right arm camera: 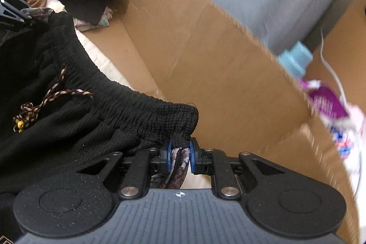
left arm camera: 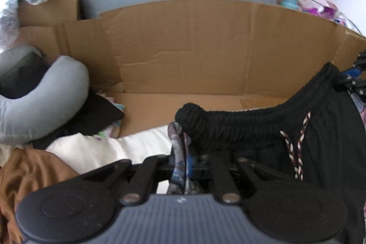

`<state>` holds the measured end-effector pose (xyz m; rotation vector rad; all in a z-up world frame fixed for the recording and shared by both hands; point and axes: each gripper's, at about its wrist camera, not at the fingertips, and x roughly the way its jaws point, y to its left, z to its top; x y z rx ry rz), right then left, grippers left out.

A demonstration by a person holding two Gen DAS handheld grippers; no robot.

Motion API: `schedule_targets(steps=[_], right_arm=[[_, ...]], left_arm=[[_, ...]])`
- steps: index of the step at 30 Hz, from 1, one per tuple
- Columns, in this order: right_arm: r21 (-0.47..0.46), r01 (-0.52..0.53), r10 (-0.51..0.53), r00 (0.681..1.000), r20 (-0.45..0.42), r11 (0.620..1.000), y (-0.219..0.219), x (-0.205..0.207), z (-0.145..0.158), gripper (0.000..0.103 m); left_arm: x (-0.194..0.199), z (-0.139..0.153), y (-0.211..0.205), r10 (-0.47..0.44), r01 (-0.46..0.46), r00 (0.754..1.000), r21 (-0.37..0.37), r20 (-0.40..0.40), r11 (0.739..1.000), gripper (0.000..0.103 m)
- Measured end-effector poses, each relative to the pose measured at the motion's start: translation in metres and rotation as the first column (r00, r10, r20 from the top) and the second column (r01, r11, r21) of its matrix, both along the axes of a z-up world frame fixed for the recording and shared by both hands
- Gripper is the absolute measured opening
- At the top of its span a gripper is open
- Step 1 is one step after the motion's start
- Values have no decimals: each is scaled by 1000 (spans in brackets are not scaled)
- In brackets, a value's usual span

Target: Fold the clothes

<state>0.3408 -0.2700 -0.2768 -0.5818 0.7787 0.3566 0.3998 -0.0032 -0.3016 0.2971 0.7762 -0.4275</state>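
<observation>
Black shorts (left arm camera: 251, 129) with an elastic waistband and a braided drawstring (left arm camera: 295, 148) hang stretched between my two grippers. My left gripper (left arm camera: 185, 152) is shut on one waistband corner, with a strip of patterned fabric pinched alongside. The right gripper (left arm camera: 356, 81) shows at the far right edge, holding the other corner. In the right wrist view my right gripper (right arm camera: 179, 152) is shut on the bunched waistband end of the shorts (right arm camera: 114, 106) and on patterned fabric. There the left gripper (right arm camera: 25, 13) grips the far corner at upper left.
A tall cardboard box wall (left arm camera: 183, 49) stands behind the shorts. A grey neck pillow (left arm camera: 45, 95), a brown garment (left arm camera: 27, 175) and white cloth (left arm camera: 103, 150) lie at the left. A bottle with a blue cap (right arm camera: 295, 61) and a purple packet sit beyond the box at right.
</observation>
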Motion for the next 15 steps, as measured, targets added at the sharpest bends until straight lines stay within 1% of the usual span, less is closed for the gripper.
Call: schedule_targets(steps=[3, 6, 12, 15], right_arm=[[-15, -16, 17, 1000, 14, 1000, 8, 13, 11, 14], [-35, -26, 27, 1000, 13, 999, 17, 25, 14, 14], [-74, -46, 48, 999, 16, 996, 31, 43, 13, 14], [-81, -41, 42, 999, 9, 996, 42, 54, 3, 14]], left_arm=[[6, 5, 3, 22, -22, 1000, 4, 10, 1000, 7], [12, 7, 5, 42, -42, 999, 13, 19, 999, 7], [24, 5, 6, 65, -66, 997, 49, 31, 997, 7], [32, -2, 5, 84, -85, 996, 59, 15, 995, 7]])
